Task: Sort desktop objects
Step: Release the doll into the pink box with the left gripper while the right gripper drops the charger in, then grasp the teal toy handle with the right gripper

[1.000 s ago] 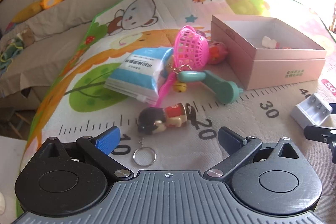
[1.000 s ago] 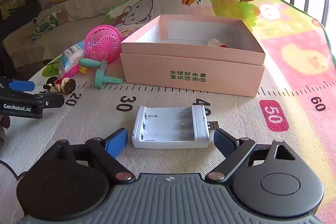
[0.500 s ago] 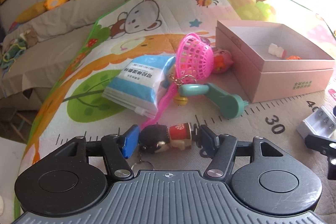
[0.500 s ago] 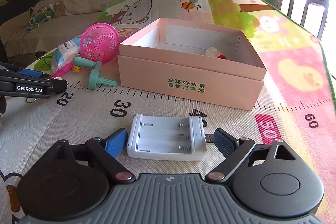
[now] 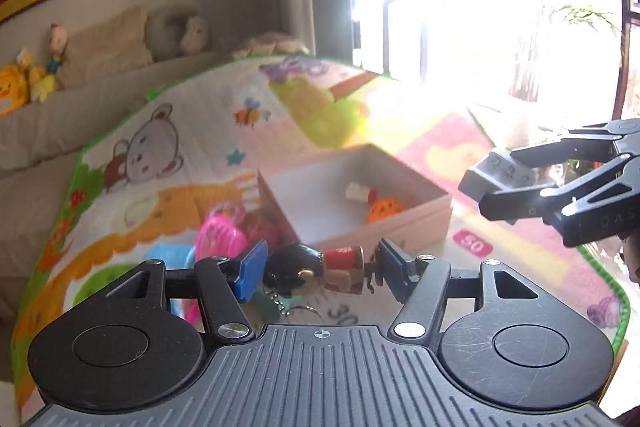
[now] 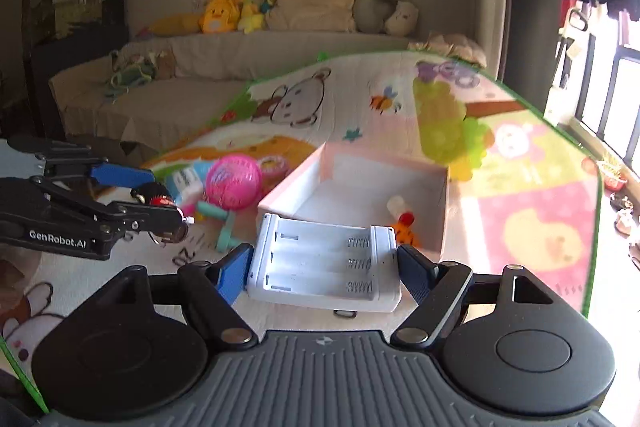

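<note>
My left gripper is shut on a doll keychain with black hair and a red body, held in the air above the mat; its ring hangs below. My right gripper is shut on a white battery charger, also lifted, just short of the open pink box. The box holds a small white toy and an orange toy. The right gripper shows at the right of the left wrist view, and the left gripper with the doll at the left of the right wrist view.
A pink basket, a blue packet and a teal handle toy lie on the play mat left of the box. The mat's green edge is at the right. A sofa with plush toys stands behind.
Both grippers closed on their objects and rose: the left lifted the doll keychain off the mat, the right lifted the battery charger and carried it toward the box.
</note>
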A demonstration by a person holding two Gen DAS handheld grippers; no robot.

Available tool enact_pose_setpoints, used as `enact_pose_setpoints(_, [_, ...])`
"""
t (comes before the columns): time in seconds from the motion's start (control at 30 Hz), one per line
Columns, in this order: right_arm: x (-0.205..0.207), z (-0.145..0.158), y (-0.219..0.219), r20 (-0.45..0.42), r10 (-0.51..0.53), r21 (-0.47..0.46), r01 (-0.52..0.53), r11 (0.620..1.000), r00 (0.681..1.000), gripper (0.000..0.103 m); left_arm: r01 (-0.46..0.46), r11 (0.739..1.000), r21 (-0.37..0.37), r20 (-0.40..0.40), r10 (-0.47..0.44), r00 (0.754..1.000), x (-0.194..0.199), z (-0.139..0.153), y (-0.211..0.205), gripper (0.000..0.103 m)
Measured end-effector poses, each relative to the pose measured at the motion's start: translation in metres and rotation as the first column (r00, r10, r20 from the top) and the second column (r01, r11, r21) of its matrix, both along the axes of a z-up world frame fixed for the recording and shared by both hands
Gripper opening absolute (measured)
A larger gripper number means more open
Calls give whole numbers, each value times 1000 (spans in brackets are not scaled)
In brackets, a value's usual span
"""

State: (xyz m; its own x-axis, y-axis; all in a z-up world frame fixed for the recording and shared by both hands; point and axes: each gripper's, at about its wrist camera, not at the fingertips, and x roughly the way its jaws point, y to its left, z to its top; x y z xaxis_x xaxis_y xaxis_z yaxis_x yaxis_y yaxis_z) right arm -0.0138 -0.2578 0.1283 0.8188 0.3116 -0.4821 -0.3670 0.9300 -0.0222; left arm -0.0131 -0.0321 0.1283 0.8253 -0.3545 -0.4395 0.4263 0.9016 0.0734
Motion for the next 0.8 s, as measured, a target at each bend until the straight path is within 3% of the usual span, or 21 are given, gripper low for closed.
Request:
enact_pose_setpoints(0.07, [3, 26, -13, 74, -38, 26, 37, 999, 996, 78, 14, 1000, 12, 67, -15, 998, 14, 8, -17, 66])
enact_pose_setpoints(0.2, [35, 50, -19, 147, -110, 19, 108, 994, 983, 78, 11, 1000, 1, 102, -11, 995, 66, 9, -48, 66])
enact_pose_setpoints(0.27, [61, 54, -18, 140, -124, 20, 122, 992, 982, 78, 6, 1000, -12, 92, -5, 996, 94, 5, -58, 68])
enact_pose_setpoints(0.33, [91, 54, -17, 116, -139, 51, 134, 990, 983, 78, -23, 999, -26, 40, 24, 999, 116, -4, -55, 80])
enact_pose_setpoints(0.37, [104, 52, -17, 97, -139, 75, 132, 988, 986, 79, -38, 999, -29, 24, 39, 999, 117, -7, -52, 83])
enact_pose_setpoints(0.43, [131, 43, -14, 50, -118, 114, 112, 987, 992, 82, -35, 999, -42, 5, 35, 999, 106, -18, -34, 97])
enact_pose_setpoints(0.6, [159, 11, -4, -41, -118, 131, 123, 984, 992, 86, -112, 993, 45, -55, 114, 992, 60, -60, 8, 98])
enact_pose_setpoints(0.73, [147, -11, 17, -53, -93, 82, 97, 992, 994, 86, -233, 970, 70, -163, 241, 957, 44, -93, 45, 98])
enact_pose_setpoints(0.8, [132, -20, 38, -40, -42, 18, 43, 999, 998, 86, -297, 951, 80, -174, 307, 936, 38, -102, 61, 98])
